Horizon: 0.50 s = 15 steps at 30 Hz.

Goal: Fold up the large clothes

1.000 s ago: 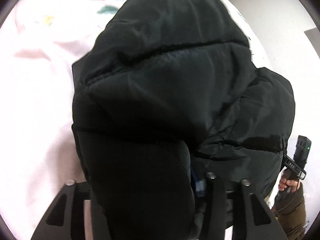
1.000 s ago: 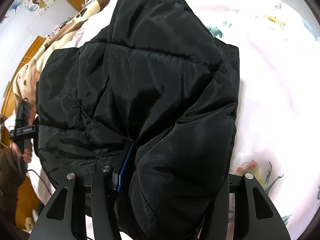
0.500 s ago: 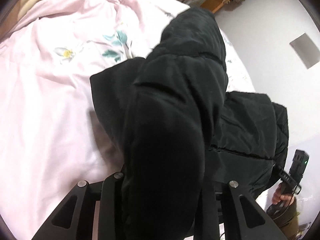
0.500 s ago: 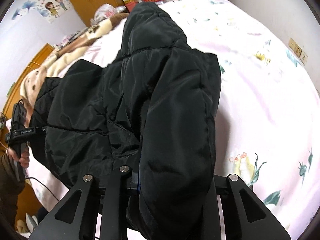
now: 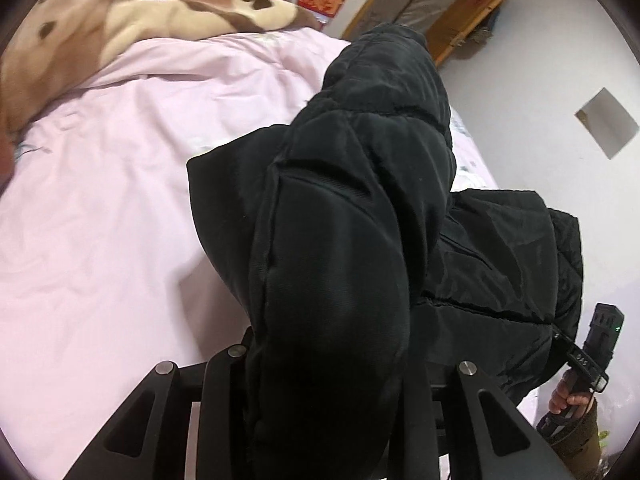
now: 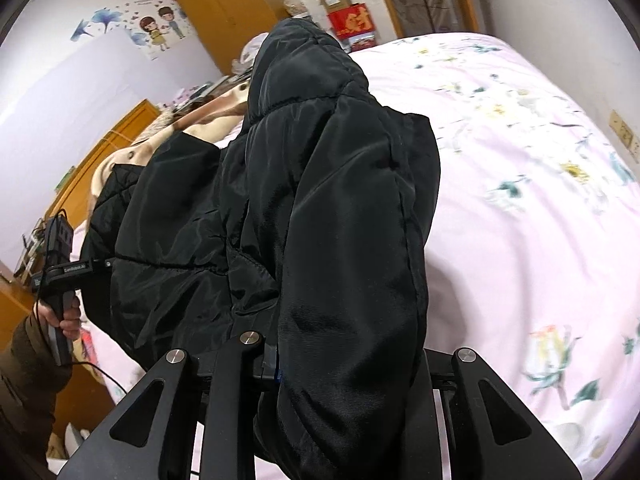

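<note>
Both claws grip the black jacket [image 5: 352, 240]. The left claw [image 5: 328, 392] is clamped on one thick padded fold, the right claw [image 6: 344, 384] on another. The jacket hangs between them above the bed [image 6: 540, 220], its far part still lying on the pink floral cover.

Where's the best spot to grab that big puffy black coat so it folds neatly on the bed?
Probably where it is gripped now: one padded edge section in each gripper, coming from the near side of the pink bedspread. The black coat is thick and quilted, so its stitched seams give firm ridges. The left gripper and right gripper each pinch a bulging panel.
</note>
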Each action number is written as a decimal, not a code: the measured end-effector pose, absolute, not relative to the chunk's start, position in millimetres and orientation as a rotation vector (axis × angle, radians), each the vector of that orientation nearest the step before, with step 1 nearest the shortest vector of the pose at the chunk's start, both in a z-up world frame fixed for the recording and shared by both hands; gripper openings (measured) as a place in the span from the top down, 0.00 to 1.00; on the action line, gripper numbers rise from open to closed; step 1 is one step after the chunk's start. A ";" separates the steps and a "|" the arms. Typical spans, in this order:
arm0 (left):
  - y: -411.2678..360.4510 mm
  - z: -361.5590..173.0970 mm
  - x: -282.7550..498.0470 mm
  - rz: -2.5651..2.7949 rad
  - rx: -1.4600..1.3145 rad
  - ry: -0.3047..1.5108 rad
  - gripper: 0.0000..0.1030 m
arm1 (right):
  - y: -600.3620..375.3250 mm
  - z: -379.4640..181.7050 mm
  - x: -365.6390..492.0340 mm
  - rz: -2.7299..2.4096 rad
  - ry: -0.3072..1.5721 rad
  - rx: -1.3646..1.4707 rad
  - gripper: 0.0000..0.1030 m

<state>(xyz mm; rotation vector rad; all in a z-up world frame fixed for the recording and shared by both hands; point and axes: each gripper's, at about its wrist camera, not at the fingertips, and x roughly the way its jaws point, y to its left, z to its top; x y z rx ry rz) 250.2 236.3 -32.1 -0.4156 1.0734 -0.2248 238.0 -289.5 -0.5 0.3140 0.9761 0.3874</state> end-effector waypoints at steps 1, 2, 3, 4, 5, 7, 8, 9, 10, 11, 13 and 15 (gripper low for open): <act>241.8 -33.7 246.1 -0.209 -0.412 1.078 0.70 | -282.3 -2.8 241.4 0.395 0.979 0.314 0.75; 235.9 -34.7 244.7 -0.196 -0.413 1.083 0.70 | -272.7 -6.3 242.9 0.406 0.985 0.308 0.75; 247.5 -38.3 238.0 -0.178 -0.421 1.089 0.70 | -264.0 -10.2 243.9 0.415 0.993 0.306 0.75; 257.6 -38.1 235.2 -0.166 -0.428 1.091 0.70 | -257.6 -12.6 246.5 0.422 0.998 0.306 0.75; 269.2 -37.8 231.3 -0.152 -0.427 1.095 0.70 | -248.3 -16.3 247.0 0.431 1.004 0.300 0.75; 274.6 -43.5 227.9 -0.132 -0.412 1.097 0.70 | -232.9 -22.9 248.8 0.441 1.014 0.291 0.75; 281.6 -48.7 225.8 -0.118 -0.413 1.101 0.70 | -225.3 -25.9 248.7 0.446 1.018 0.282 0.75; 277.7 -42.3 235.4 -0.108 -0.422 1.105 0.70 | -216.0 -30.7 249.0 0.451 1.021 0.265 0.75; 282.9 -47.7 232.0 -0.093 -0.428 1.112 0.70 | -211.7 -31.3 250.4 0.454 1.026 0.261 0.75; 287.1 -53.5 229.9 -0.083 -0.433 1.120 0.70 | -205.5 -36.9 250.6 0.460 1.034 0.254 0.75; 295.2 -64.5 227.0 -0.074 -0.447 1.127 0.70 | -188.3 -44.1 254.4 0.461 1.048 0.248 0.75; 295.9 -64.0 234.5 -0.076 -0.466 1.126 0.70 | -181.6 -52.5 254.5 0.449 1.050 0.238 0.75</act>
